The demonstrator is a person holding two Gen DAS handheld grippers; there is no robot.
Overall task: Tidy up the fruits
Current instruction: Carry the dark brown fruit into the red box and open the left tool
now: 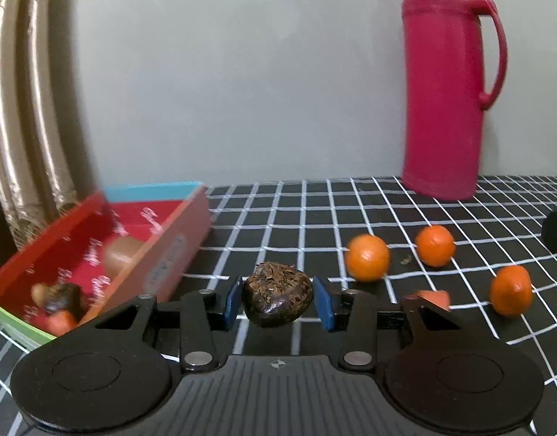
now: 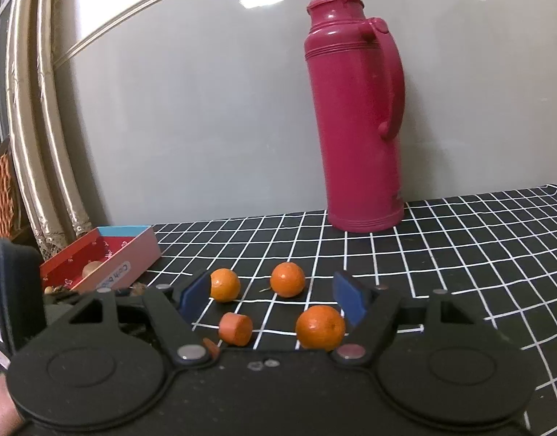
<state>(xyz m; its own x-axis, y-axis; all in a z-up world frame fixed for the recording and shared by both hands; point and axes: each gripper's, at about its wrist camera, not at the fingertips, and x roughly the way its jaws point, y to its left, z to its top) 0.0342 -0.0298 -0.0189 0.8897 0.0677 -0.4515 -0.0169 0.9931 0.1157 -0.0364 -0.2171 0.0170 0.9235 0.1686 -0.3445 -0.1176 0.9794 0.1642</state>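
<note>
up front, the left tool point(image 1: 277, 303) grips a dark fruit point(image 1: 276, 298); the right tool point(image 2: 275, 299) gapes around oranges point(image 2: 320, 327).

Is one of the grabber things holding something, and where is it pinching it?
Yes. The left gripper holds a dark brown, rough fruit, its jaws on the fruit's two sides. The right gripper holds nothing; its jaws stand open above the oranges.

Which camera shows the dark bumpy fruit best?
The left wrist view: the dark fruit sits big and close between the left gripper's jaws. The right wrist view does not show it clearly.
</note>
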